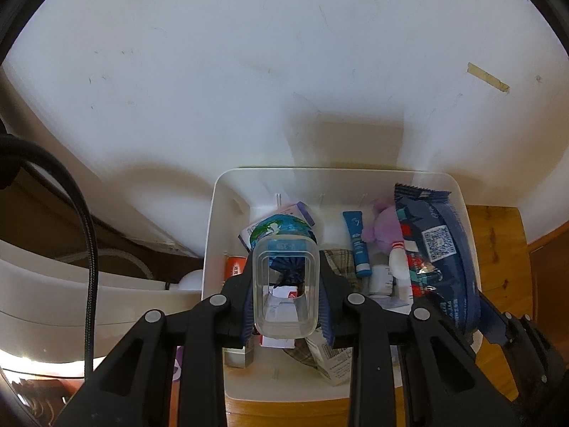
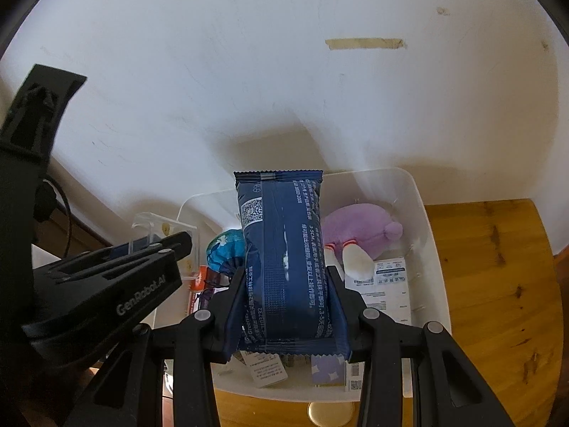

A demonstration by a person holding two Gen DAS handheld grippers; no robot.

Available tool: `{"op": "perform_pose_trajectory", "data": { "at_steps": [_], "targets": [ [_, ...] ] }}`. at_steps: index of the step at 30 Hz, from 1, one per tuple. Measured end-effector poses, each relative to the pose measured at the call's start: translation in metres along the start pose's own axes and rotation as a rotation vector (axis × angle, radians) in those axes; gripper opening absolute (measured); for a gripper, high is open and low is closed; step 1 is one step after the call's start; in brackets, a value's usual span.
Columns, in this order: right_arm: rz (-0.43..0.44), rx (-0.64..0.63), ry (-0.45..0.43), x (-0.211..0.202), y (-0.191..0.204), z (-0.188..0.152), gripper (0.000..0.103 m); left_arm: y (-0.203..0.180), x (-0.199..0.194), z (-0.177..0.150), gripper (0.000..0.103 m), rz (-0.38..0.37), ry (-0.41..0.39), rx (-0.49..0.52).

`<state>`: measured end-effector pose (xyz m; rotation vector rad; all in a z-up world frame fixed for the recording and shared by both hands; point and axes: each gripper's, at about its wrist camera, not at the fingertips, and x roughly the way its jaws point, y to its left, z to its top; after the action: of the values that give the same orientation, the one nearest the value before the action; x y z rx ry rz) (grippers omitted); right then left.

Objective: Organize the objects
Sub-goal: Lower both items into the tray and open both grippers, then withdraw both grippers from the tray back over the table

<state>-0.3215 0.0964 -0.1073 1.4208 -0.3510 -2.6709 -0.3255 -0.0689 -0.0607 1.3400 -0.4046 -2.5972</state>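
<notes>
Left gripper [image 1: 287, 299] clamped on clear container [image 1: 286, 290]. Right gripper [image 2: 287, 306] clamped on blue packet [image 2: 284, 259]. Both above white bin [image 2: 432, 249].

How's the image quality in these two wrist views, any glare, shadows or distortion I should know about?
Left wrist view: heavy fisheye bending with dark corners; the white bin throws a soft shadow on the wall; the clear container in the left gripper refracts the things behind it. Right wrist view: same curvature; the blue packet in the right gripper shows mild sheen; print stays readable.

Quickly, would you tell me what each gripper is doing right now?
Left gripper: shut on the clear plastic container.
Right gripper: shut on the dark blue packet.
</notes>
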Motion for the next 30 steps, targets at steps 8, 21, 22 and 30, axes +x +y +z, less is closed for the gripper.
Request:
{"op": "perform_pose_trajectory", "data": {
  "at_steps": [8,21,22,30],
  "targets": [
    [-0.018,-0.026,-0.034,0.0,-0.005,-0.005,0.068,0.004,-0.007,-0.002,0.063,-0.022,-0.026,-0.016],
    [-0.017,-0.059,-0.046,-0.018,-0.008,-0.017,0.068,-0.006,-0.022,-0.009,0.065,-0.016,-0.042,-0.001],
    [-0.018,-0.059,-0.047,-0.02,-0.008,-0.018,0.068,-0.008,-0.023,-0.01,0.065,-0.016,-0.043,0.0],
    [-0.016,-0.073,-0.067,-0.039,-0.013,-0.027,0.068,-0.018,-0.044,-0.018,0.065,-0.012,-0.064,0.002]
  ]
}}
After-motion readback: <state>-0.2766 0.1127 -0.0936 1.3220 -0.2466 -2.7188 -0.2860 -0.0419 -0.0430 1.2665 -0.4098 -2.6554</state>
